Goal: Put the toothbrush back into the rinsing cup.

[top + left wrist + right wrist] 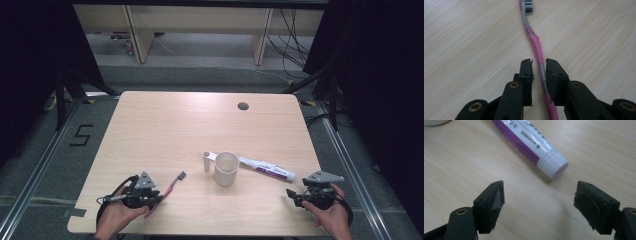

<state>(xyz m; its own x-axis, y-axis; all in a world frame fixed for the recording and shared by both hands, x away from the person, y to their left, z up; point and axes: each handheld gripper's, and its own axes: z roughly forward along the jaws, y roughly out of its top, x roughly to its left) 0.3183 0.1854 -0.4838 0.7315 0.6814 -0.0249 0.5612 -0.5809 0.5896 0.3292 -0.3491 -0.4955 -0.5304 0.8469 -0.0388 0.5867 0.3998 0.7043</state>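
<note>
Lying between left jaws: toothbrush (535, 47)

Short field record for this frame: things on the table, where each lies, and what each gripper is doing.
table: light wood
toothbrush: pink, flat on the table, handle between the left jaws
left gripper: jaws narrowly apart, left pad clear of the handle
cup: white, upright at mid-table
toothpaste: lying right of the cup, cap toward the right gripper
right gripper: wide open, nothing between the jaws

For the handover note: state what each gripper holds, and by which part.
Neither holds anything. The left gripper straddles the toothbrush handle, pads apart from it; the right gripper is open, short of the toothpaste.
</note>
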